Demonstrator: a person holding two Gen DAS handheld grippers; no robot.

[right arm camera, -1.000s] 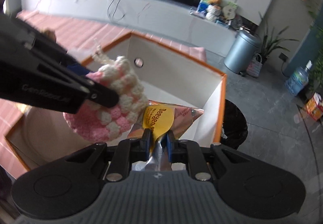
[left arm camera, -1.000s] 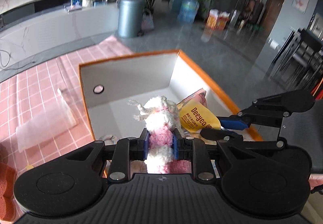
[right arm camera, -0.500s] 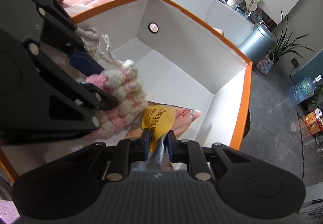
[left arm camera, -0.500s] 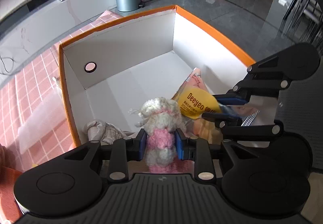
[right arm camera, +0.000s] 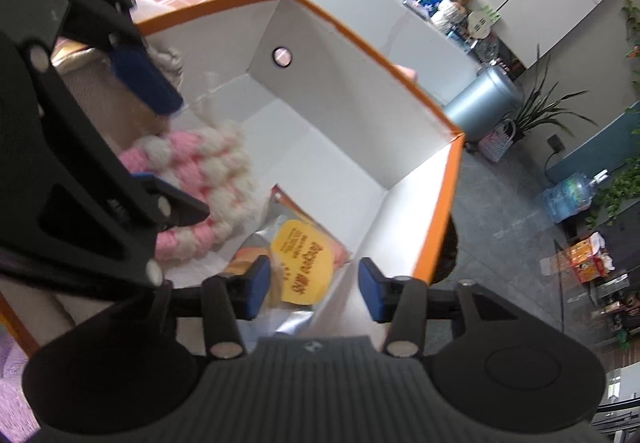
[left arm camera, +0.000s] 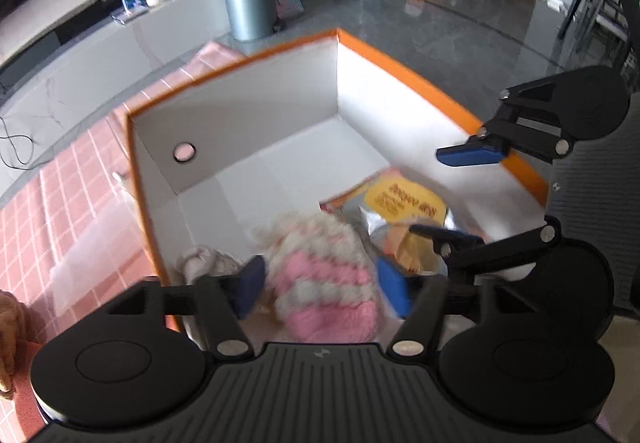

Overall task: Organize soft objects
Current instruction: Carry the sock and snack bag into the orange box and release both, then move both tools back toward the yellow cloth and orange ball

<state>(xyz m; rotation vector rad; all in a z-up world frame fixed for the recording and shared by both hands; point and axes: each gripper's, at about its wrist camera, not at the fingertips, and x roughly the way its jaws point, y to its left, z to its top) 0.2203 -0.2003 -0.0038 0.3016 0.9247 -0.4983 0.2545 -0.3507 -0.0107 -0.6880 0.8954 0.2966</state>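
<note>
The pink and white crocheted pouch (left arm camera: 324,275) looks light and squashy; pinch its middle. Both the left gripper (left arm camera: 320,285) and right gripper (right arm camera: 312,283) are opening, pads clear of it and of the yellow snack bag (right arm camera: 302,263).

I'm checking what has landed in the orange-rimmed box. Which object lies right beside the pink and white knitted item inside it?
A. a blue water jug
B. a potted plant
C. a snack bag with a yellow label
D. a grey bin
C: the snack bag lies against the pink and white knitted item on the floor of the box; the other things stand out in the room.
</note>
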